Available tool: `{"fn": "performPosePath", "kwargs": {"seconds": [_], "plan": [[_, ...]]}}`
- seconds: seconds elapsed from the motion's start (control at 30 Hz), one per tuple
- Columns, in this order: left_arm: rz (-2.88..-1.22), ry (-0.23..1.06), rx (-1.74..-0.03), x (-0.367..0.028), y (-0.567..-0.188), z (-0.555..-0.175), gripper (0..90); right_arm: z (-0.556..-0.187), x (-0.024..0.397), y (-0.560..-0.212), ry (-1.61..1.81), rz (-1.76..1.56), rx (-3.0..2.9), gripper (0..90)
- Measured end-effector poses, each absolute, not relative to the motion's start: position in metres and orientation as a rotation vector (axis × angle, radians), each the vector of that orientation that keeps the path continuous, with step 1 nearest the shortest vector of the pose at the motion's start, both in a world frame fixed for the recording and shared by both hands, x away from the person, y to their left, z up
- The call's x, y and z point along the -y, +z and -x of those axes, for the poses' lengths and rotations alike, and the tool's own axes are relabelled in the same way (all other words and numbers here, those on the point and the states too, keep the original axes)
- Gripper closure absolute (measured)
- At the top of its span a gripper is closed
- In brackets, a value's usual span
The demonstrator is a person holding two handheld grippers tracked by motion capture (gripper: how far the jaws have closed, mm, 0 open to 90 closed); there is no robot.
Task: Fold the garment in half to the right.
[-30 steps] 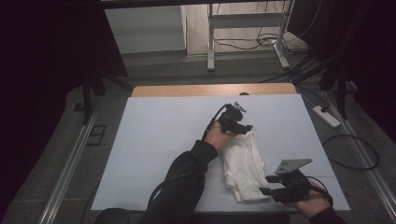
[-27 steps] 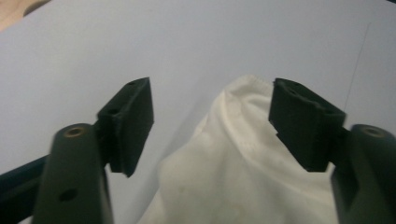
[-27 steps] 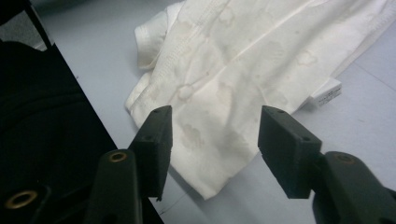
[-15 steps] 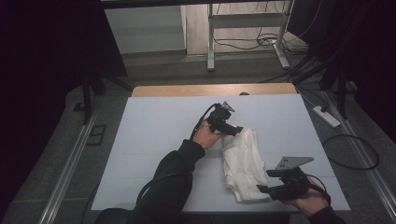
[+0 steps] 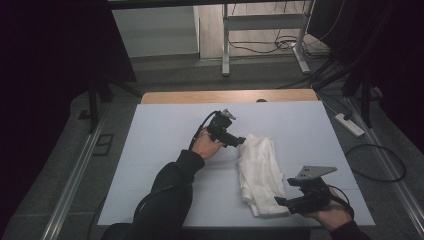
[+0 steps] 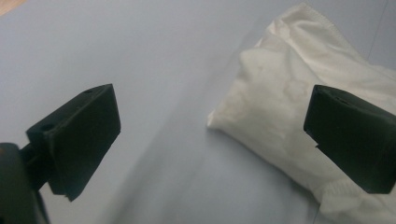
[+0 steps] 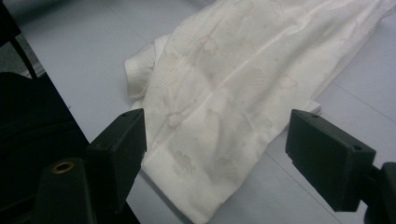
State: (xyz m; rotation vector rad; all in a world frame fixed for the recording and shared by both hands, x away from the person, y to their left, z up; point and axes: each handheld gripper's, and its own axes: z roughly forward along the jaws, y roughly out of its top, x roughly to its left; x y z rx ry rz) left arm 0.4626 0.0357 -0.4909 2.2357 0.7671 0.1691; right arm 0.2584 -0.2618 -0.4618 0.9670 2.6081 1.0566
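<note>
A folded white cloth (image 5: 260, 172) lies lengthwise on the pale table (image 5: 160, 145), right of the middle. My left gripper (image 5: 240, 143) sits at the cloth's far left corner, jaws wide apart, having just been opening; the cloth (image 6: 285, 107) lies beyond them, untouched. My right gripper (image 5: 281, 202) rests at the cloth's near end by the front edge. Its jaws have also just been opening, and the cloth (image 7: 233, 93) lies on the table past them, not pinched.
A wooden strip (image 5: 230, 96) runs along the table's far edge. Beyond it are a metal frame's legs (image 5: 226, 55) and cables on the floor. A power strip (image 5: 348, 125) lies on the floor at the right. Rails flank both sides of the table.
The left hand has moved leftward along the table, off the cloth's far end, and its jaws have let go. The right gripper stayed put with its jaws spreading. The cloth now lies flat.
</note>
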Motion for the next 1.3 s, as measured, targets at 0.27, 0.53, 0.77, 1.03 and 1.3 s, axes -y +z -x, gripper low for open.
{"fn": "performPosePath", "kwargs": {"seconds": [0.27,0.53,0.77,1.03,1.3], "plan": [[-2.212,0.203,-0.805,-0.071,-0.493,-0.459,0.7,-0.26,0.263,-0.462,1.055,-0.968,-2.596,16.7],[-2.202,0.225,-0.845,-0.098,-0.498,-0.451,0.0,-0.262,0.263,-0.463,1.056,-0.981,-2.594,10.6],[-2.182,0.228,-0.868,-0.116,-0.5,-0.441,0.0,-0.263,0.265,-0.463,1.059,-0.991,-2.575,6.5],[-2.13,0.189,-0.881,-0.137,-0.5,-0.427,0.0,-0.267,0.27,-0.465,1.03,-1.012,-2.541,3.2],[-2.097,0.188,-0.889,-0.154,-0.496,-0.41,0.0,-0.269,0.274,-0.467,1.008,-1.024,-2.507,1.9]]}}
